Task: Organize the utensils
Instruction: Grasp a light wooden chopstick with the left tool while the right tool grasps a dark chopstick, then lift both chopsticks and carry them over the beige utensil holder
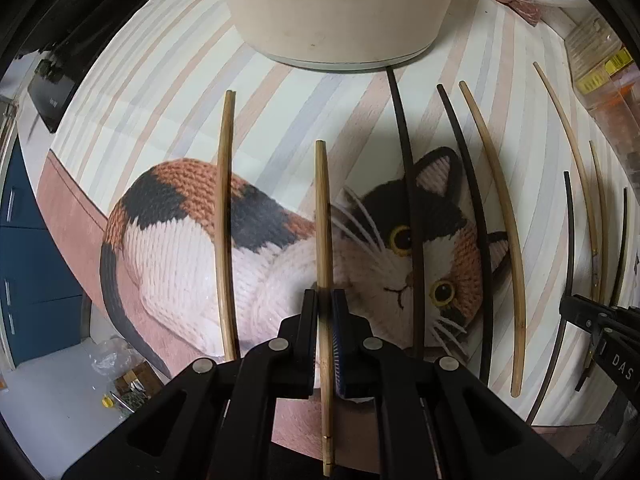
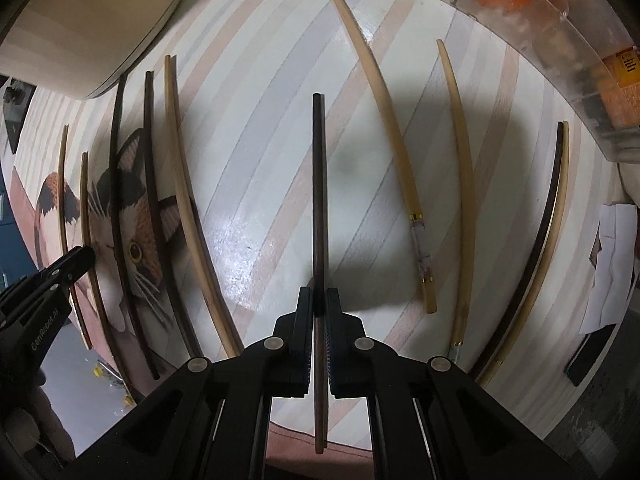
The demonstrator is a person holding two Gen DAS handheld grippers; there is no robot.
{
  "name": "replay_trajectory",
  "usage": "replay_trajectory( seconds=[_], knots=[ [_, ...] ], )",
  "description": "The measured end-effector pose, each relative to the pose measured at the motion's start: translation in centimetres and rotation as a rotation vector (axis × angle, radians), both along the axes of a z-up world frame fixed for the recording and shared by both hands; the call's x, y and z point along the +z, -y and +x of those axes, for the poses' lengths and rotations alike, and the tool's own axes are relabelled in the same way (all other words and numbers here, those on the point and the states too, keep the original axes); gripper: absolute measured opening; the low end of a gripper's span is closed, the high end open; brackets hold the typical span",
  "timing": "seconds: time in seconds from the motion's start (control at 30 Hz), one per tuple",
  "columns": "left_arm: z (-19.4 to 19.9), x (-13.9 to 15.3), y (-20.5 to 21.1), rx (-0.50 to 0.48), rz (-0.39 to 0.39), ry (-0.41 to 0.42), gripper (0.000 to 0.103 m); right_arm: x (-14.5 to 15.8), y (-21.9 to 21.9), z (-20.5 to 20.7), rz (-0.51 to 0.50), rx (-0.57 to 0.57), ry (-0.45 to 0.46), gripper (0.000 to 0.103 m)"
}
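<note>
Several chopsticks lie on a striped mat with a knitted cat picture (image 1: 280, 240). My left gripper (image 1: 325, 300) is shut on a light bamboo chopstick (image 1: 322, 208) that points away over the cat. Another bamboo chopstick (image 1: 225, 220) lies to its left. Two dark chopsticks (image 1: 412, 208) and a pale one (image 1: 504, 232) lie to the right. My right gripper (image 2: 319, 300) is shut on a dark wooden chopstick (image 2: 319, 184) above the striped mat (image 2: 256, 184). Pale chopsticks (image 2: 384, 104) lie to its right, and a dark and light pair (image 2: 554, 216) further right.
A large cream pot (image 1: 340, 8) stands at the mat's far edge. A clear plastic container (image 2: 560, 52) with orange packets sits at the far right. The left gripper's body (image 2: 44, 280) shows at the left of the right wrist view. The mat's near edge drops to a grey floor (image 1: 48, 400).
</note>
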State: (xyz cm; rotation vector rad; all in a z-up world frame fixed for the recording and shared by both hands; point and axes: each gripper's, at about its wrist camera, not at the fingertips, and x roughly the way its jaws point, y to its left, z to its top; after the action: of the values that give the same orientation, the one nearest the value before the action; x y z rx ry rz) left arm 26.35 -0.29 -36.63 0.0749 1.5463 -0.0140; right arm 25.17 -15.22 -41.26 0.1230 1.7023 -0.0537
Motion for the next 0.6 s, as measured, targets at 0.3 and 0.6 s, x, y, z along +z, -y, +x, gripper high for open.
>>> replay_trajectory(
  seconds=[0.3,0.6],
  knots=[
    [1.0,-0.6,-0.2,-0.001,0.011,-0.001,0.005,-0.6,0.6,3.3,-0.077,0.042,0.009,0.013],
    [2.6,0.4,2.1,-0.024,0.036,0.038,0.004,-0.3,0.6,3.4,-0.071,0.030,0.038,0.006]
  ],
)
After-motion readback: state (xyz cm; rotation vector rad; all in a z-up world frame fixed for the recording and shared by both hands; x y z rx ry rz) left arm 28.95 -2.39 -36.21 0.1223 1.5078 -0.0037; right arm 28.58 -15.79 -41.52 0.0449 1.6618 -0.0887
